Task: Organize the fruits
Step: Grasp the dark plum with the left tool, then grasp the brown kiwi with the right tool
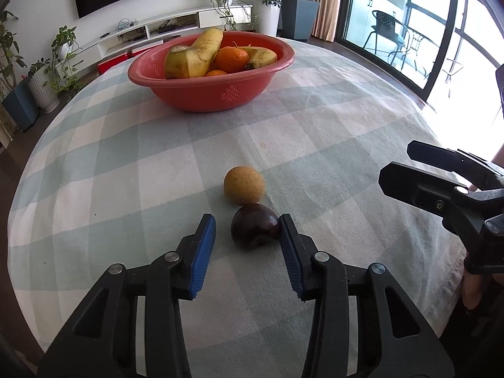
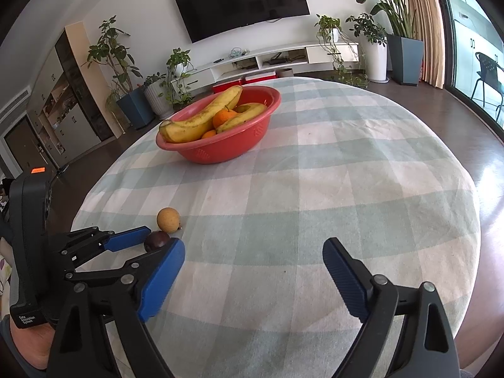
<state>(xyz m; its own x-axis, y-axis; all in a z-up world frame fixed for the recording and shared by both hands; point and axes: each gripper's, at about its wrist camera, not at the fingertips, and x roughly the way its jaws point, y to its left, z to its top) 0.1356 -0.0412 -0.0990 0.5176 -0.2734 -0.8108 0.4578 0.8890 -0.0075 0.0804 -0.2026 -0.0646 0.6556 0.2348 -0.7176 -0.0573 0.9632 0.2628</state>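
Note:
A dark purple plum [image 1: 252,228] [image 2: 156,239] lies on the checked tablecloth between the blue pads of my left gripper [image 1: 247,220]. The right pad touches its side; a small gap separates the left pad from it, so the jaws stand narrow but open. Just beyond, touching the plum, sits a round tan fruit [image 1: 244,186] [image 2: 168,219]. Farther back stands a red bowl [image 1: 204,97] [image 2: 220,154] holding bananas [image 1: 195,56] and oranges [image 1: 231,60]. My right gripper [image 2: 253,245] [image 1: 397,167] hovers wide open to the right of the plum, with nothing between its fingers.
The round table [image 2: 315,189] carries a pale green and white checked cloth; its edge curves close at left and right. Beyond it are a low white TV shelf [image 2: 283,56], potted plants [image 2: 119,63] and a glass door [image 1: 409,31]. A hand [image 2: 28,340] holds the left gripper.

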